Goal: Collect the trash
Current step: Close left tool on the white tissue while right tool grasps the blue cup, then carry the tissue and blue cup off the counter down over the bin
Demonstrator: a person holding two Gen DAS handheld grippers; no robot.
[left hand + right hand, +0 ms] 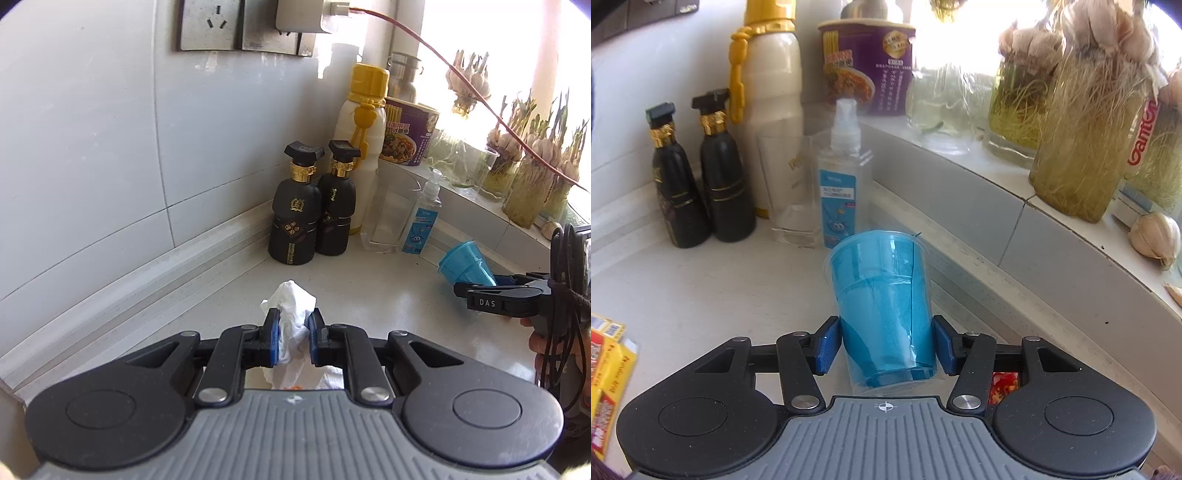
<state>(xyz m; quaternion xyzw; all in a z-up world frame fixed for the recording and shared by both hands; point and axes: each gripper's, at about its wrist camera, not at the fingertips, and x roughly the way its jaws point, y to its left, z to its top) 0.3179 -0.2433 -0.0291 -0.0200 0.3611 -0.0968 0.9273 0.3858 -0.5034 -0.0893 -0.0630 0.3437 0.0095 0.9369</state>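
Observation:
My left gripper (293,332) is shut on a crumpled white tissue (291,317), which sticks up between the blue pads just above the white counter (369,288). My right gripper (886,345) is shut on a blue plastic cup (882,295), held by its lower body with the open rim pointing away. The right gripper (476,291) and its blue cup (465,262) also show at the right of the left wrist view, above the counter near the windowsill.
Two black bottles (295,214), a white bottle with yellow cap (364,147), a clear glass (388,214) and a spray bottle (423,218) stand in the corner. A purple noodle cup (868,66) and jars of sprouting garlic (1082,147) sit on the sill. Yellow packets (605,369) lie left.

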